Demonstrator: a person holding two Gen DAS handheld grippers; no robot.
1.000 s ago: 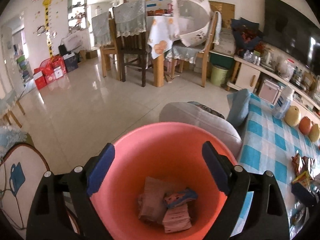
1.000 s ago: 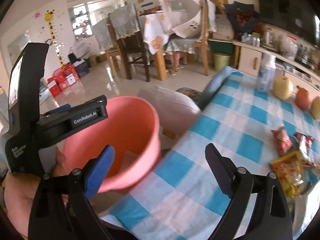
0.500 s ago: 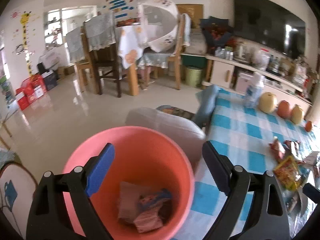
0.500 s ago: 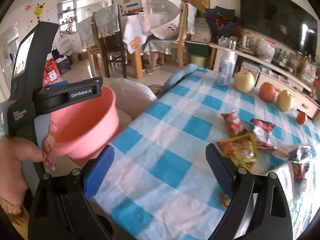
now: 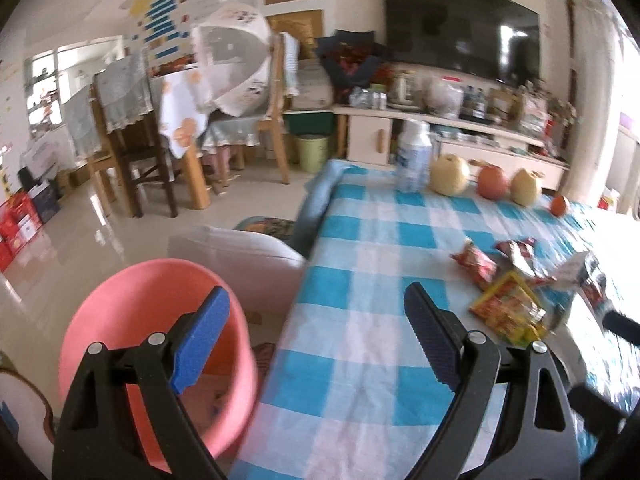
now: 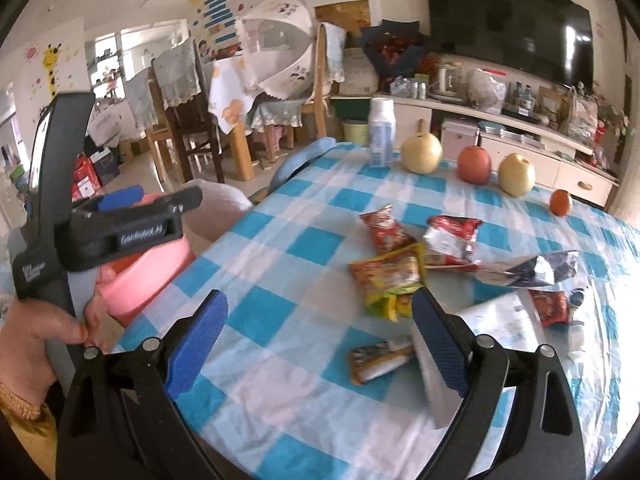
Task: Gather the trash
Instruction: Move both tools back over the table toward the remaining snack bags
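Several snack wrappers lie on the blue-checked tablecloth [image 6: 280, 280]: a yellow one [image 6: 388, 276], a red one [image 6: 384, 228], a red-and-silver one [image 6: 452, 236], a silver one [image 6: 532, 268] and a small bar wrapper [image 6: 380, 360]. My right gripper [image 6: 320, 320] hangs open above the cloth, just short of them, with nothing in it. My left gripper [image 5: 316, 320] is open and empty over the table's left edge. It shows at the left of the right wrist view [image 6: 166, 197], held by a hand [image 6: 32, 332]. The pink bucket [image 5: 132, 312] stands on the floor beside the table with trash at its bottom.
At the far edge of the table stand a white bottle [image 6: 382, 136], two pears [image 6: 421, 154], an apple [image 6: 474, 164] and an orange [image 6: 560, 202]. A white padded stool [image 5: 236, 252] sits by the bucket. Dining chairs, a TV cabinet and a green bin [image 5: 312, 152] lie beyond.
Both views have swung right, away from the pink bucket and onto the table. The wrappers have come into view and closer. Both grippers stayed open and empty.
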